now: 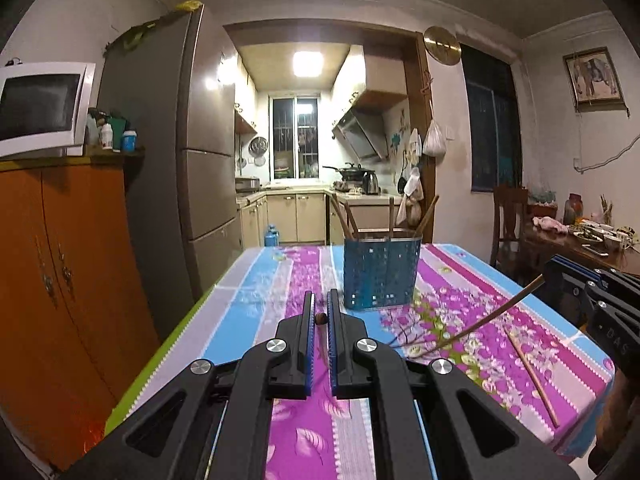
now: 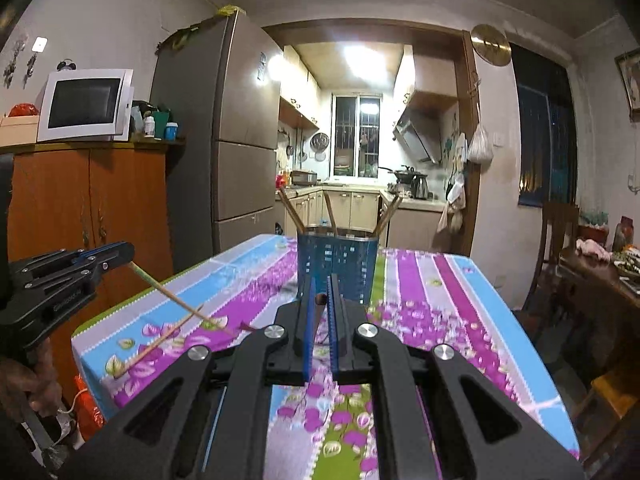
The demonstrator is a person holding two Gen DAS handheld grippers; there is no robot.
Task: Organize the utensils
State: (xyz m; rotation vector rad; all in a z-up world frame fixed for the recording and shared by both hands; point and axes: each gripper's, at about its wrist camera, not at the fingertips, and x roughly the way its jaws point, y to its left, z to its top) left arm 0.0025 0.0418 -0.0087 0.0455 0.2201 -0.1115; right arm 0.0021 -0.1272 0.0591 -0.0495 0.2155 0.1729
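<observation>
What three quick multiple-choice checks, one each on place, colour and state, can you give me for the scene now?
1. Where is the loose chopstick?
A. in the holder
B. flat on the tablecloth
C. on the floor

2. What colour is the utensil holder?
A. red
B. white
C. blue

3. How is the left gripper?
A. shut on a chopstick
B. wide open, empty
C. shut on a spoon

Answers:
1 B: the loose chopstick lies on the tablecloth, apart from both grippers.
2 C: the utensil holder is perforated blue.
3 A: the left gripper pinches the held chopstick between its pads.
</observation>
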